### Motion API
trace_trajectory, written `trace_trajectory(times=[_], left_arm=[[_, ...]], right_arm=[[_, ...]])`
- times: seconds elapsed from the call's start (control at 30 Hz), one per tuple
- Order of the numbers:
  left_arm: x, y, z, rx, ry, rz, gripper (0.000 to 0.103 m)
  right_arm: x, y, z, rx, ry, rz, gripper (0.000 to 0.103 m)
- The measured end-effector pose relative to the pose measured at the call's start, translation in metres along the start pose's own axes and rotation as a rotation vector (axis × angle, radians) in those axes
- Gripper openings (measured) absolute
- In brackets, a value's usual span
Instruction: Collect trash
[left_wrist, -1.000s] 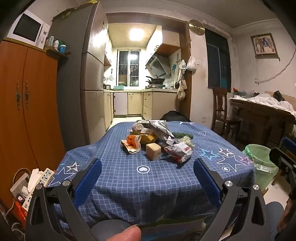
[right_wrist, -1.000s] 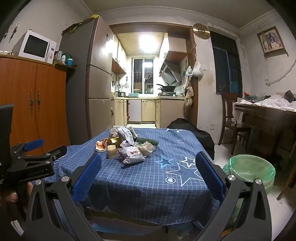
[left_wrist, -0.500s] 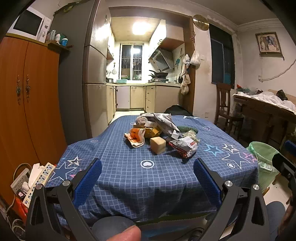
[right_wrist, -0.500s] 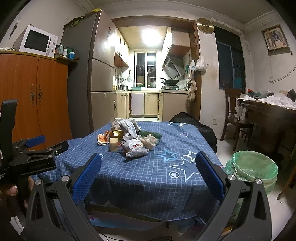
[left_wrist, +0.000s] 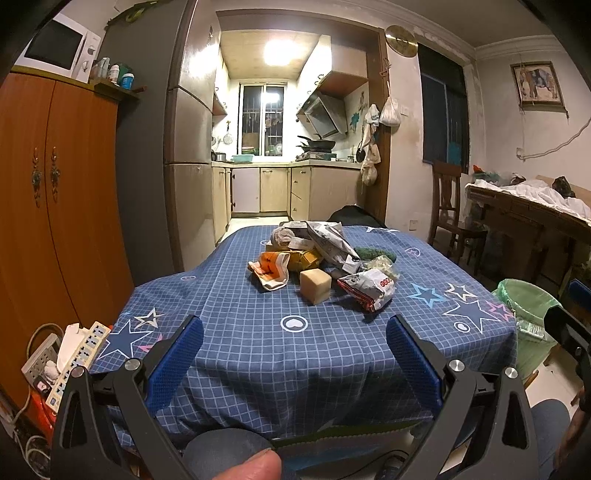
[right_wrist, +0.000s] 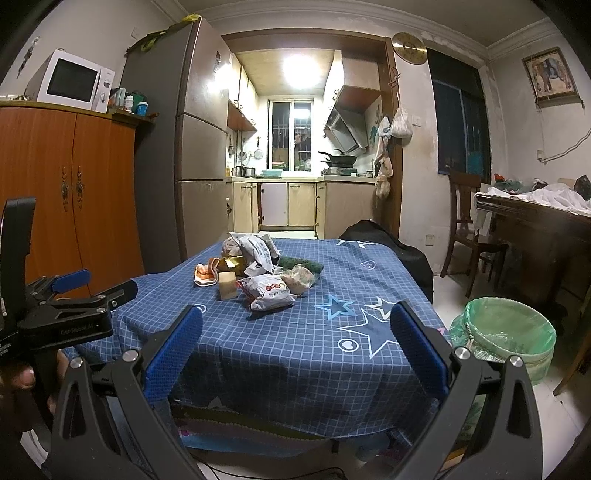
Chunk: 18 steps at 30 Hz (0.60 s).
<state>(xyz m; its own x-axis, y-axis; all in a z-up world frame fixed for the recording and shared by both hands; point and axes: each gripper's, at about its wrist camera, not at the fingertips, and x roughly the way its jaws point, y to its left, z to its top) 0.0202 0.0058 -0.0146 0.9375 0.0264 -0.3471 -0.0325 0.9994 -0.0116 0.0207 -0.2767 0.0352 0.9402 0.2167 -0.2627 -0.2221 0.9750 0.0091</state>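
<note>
While spread: two grippers (left_wrist: 293, 345) (right_wrist: 295, 332), perhaps eight wrappers (left_wrist: 364, 286).

- I see the trash pile (left_wrist: 325, 262) heaped at frame centre on the blue checked table (left_wrist: 258, 347): crumpled wrappers, a tan block (left_wrist: 315, 285) upright in front, a red-and-white packet (left_wrist: 367, 288) lying to its right.
- The green-lined bin (right_wrist: 506, 332) sits open on the floor, lower right, beside the table.

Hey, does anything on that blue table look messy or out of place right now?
Yes. A heap of trash sits mid-table: crumpled wrappers, a tan block and a red-and-white packet lying loose on the tablecloth. The green-lined bin stands on the floor beside the table.
</note>
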Motion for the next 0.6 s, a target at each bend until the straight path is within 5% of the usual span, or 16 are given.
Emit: trace_trajectory(times=[0.6], left_arm=[[0.0018, 0.0021, -0.0009, 0.000, 0.011, 0.005, 0.098]], right_arm=[[0.0027, -0.0018, -0.0008, -0.003, 0.021, 0.007, 0.098]])
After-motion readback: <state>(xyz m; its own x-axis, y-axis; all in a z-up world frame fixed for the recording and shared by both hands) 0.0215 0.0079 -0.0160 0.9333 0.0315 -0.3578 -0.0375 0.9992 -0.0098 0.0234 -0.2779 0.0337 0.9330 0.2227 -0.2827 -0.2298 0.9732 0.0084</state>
